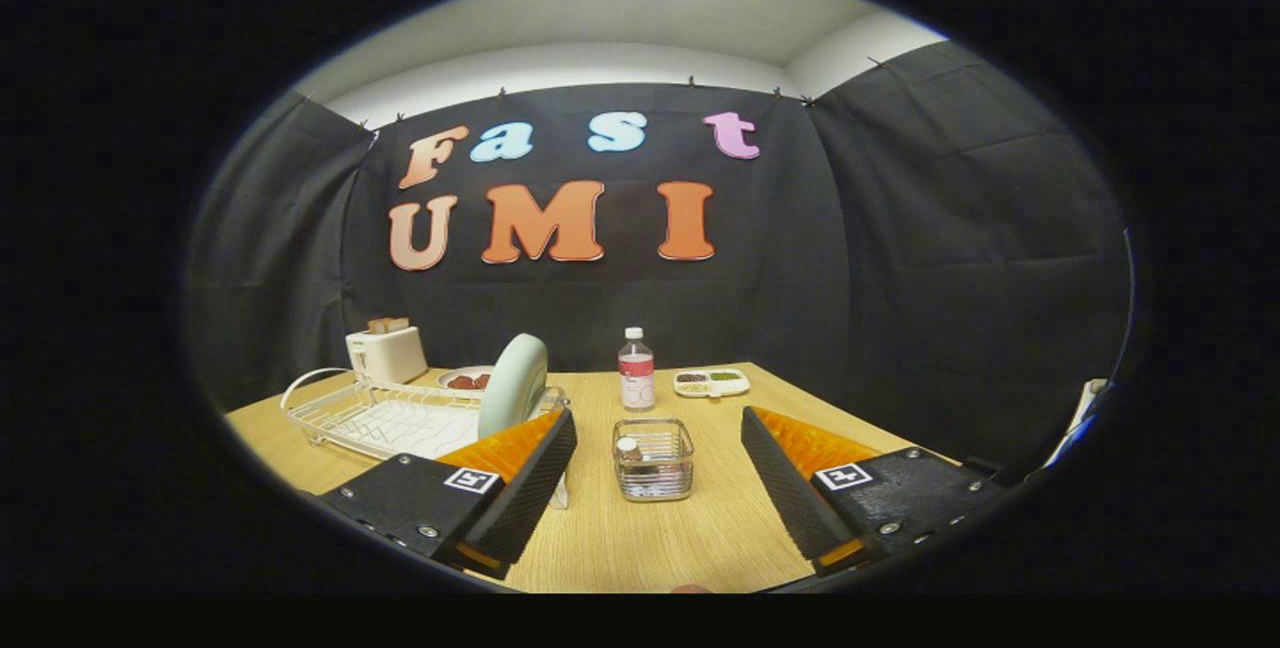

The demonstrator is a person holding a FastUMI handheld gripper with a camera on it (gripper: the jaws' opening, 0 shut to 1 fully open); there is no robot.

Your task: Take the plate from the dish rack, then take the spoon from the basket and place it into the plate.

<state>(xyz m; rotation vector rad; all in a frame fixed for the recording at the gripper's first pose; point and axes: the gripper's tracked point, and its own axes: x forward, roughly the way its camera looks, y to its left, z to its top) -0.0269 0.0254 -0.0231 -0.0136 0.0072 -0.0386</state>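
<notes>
Plate point(514, 384) stands upright in the dish rack point(345, 418): steer the released hand-held gripper point(658, 488) leftward and straddle its rim before closing.

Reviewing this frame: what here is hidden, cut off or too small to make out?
- Spoon: in the gripper view the basket holds something small; its wire walls hide the shape.
- Rack: its near corner sits behind the left finger.
- Plate: the lower edge is hidden by that finger.
- Dishes beside the bottle: contents too small.
- Gripper: jaws open, empty.
</notes>
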